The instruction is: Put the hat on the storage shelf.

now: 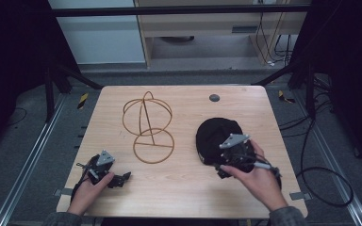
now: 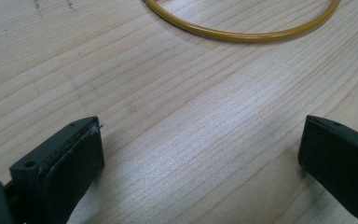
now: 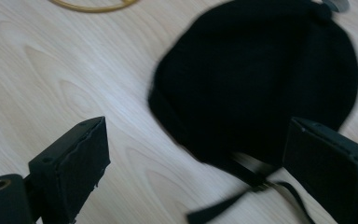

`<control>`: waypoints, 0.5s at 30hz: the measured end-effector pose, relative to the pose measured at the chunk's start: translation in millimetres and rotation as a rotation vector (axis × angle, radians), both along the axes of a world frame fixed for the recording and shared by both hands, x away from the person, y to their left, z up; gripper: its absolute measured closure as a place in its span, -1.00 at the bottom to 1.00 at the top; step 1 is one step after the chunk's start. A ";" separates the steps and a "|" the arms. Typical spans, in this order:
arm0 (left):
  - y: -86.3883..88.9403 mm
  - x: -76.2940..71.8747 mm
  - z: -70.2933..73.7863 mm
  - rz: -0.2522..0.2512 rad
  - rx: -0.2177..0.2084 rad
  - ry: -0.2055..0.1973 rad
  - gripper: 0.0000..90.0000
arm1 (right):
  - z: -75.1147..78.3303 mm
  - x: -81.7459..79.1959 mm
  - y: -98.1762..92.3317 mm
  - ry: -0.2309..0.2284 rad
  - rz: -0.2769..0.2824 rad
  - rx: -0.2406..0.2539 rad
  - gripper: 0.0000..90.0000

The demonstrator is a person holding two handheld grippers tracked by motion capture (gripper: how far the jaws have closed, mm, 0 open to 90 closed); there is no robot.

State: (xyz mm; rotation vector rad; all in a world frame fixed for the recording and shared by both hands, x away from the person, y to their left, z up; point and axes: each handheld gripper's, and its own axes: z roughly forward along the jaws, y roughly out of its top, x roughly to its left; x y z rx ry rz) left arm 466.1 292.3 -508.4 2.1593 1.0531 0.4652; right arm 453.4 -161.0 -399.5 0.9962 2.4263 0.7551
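Pale wooden tabletop (image 1: 179,183) fills the middle of the high view, with a wire stand (image 1: 147,126) upper left of centre and a black cap (image 1: 215,133) to its right. The right tongs (image 1: 222,170) hover at the cap's near edge, jaws wide apart; the left tongs (image 1: 122,179) sit lower left, also apart over bare wood. A good grip would probably catch the brim (image 3: 177,126), not the loose strap (image 3: 242,193).

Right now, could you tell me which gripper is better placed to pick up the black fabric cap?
The right gripper: its open jaws already frame the black fabric cap. The left gripper faces bare table.
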 end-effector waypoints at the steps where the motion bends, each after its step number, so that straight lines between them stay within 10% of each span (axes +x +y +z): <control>1: 0.0 0.0 0.0 0.000 0.000 0.000 -1.00 | 3.9 4.6 -7.6 0.008 -0.008 -0.001 -0.83; 15: -0.1 -0.1 0.0 0.001 0.000 0.000 -1.00 | 33.4 62.5 -53.2 0.123 -0.068 -0.075 -0.72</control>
